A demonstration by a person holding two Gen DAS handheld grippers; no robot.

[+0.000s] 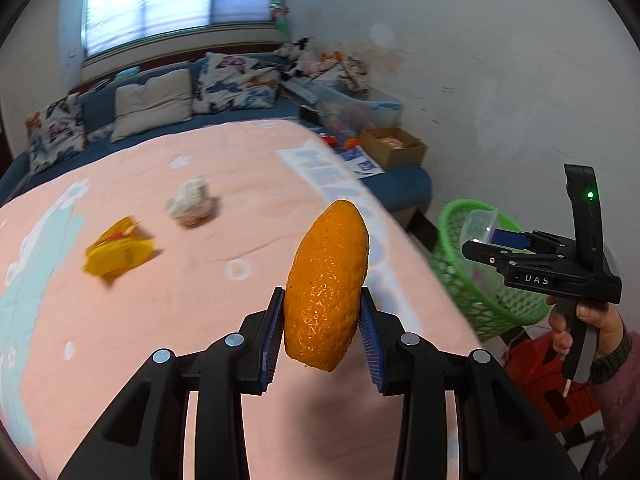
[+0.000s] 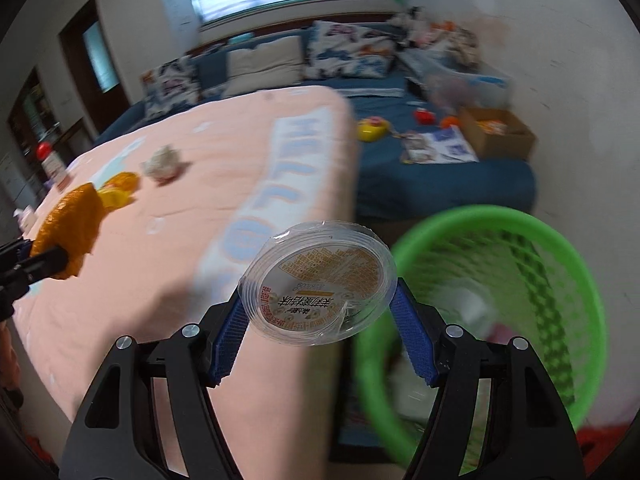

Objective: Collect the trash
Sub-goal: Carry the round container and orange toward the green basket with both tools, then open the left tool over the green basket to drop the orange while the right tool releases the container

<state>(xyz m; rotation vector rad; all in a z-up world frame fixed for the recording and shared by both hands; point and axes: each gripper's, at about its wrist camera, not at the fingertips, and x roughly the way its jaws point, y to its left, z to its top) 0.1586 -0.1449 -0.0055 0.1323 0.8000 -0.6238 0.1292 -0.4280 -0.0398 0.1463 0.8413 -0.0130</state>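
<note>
My left gripper [image 1: 322, 330] is shut on an orange peel [image 1: 326, 286] and holds it above the pink blanket [image 1: 160, 320]. My right gripper [image 2: 318, 320] is shut on a clear plastic cup [image 2: 320, 284] with a printed lid, held at the bed's edge beside the green basket [image 2: 560, 264]. In the left wrist view the right gripper [image 1: 480, 248] holds the cup [image 1: 478, 226] over the green basket [image 1: 468, 280]. A yellow wrapper [image 1: 118, 250] and a crumpled paper ball [image 1: 192, 202] lie on the blanket. The peel [image 2: 70, 232] also shows in the right wrist view.
A blue sofa [image 2: 440, 184] behind the bed carries pillows [image 1: 152, 100], a cardboard box [image 2: 496, 132], papers [image 2: 440, 146] and toys. A red stool [image 1: 548, 376] stands under the basket. The basket holds some trash. White wall at right.
</note>
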